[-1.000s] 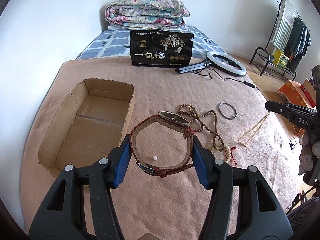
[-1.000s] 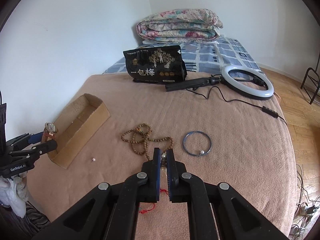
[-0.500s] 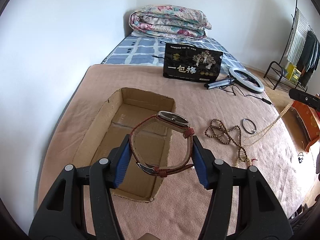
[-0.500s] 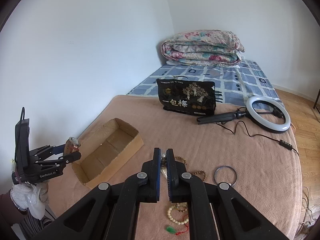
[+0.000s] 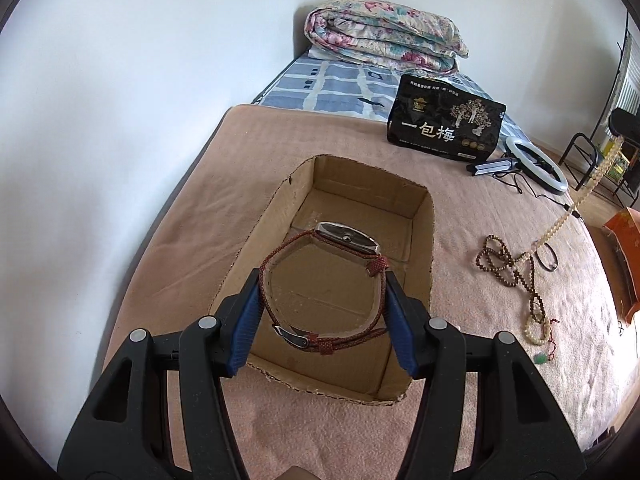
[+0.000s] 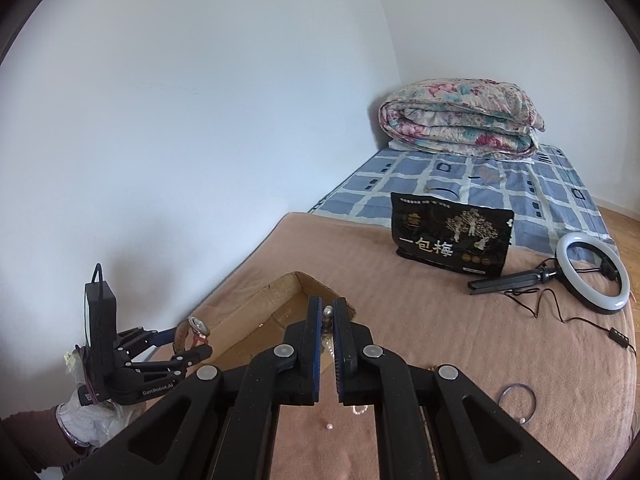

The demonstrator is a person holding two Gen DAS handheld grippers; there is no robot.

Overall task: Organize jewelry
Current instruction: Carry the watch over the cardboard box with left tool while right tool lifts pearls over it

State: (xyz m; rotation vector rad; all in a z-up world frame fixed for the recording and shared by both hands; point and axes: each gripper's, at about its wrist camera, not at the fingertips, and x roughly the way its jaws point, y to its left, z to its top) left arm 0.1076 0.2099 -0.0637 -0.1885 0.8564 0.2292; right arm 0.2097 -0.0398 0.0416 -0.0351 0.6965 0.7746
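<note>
My left gripper [image 5: 322, 320] is shut on a wristwatch [image 5: 344, 264] with a red-brown strap and holds it above the open cardboard box [image 5: 424, 216]. It also shows in the right wrist view [image 6: 188, 340] at the left, with the watch [image 6: 192, 332]. My right gripper [image 6: 327, 312] is shut on a cream bead necklace [image 5: 576, 208], which hangs up from the blanket at the right. A brown bead necklace [image 5: 504, 260], a dark bangle [image 6: 519, 398] and a loose pearl [image 6: 329, 426] lie on the blanket.
The box [image 6: 288, 292] sits on a pink blanket [image 5: 480, 200] near the wall. A black snack bag [image 5: 444, 128], a ring light [image 6: 592, 276] with its cable and a folded quilt [image 5: 380, 40] lie further back. A clothes rack [image 5: 616, 120] stands at the right.
My left gripper has carried the watch left, from over the blanket to over the box. My right gripper has risen, lifting the cream necklace off the blanket.
</note>
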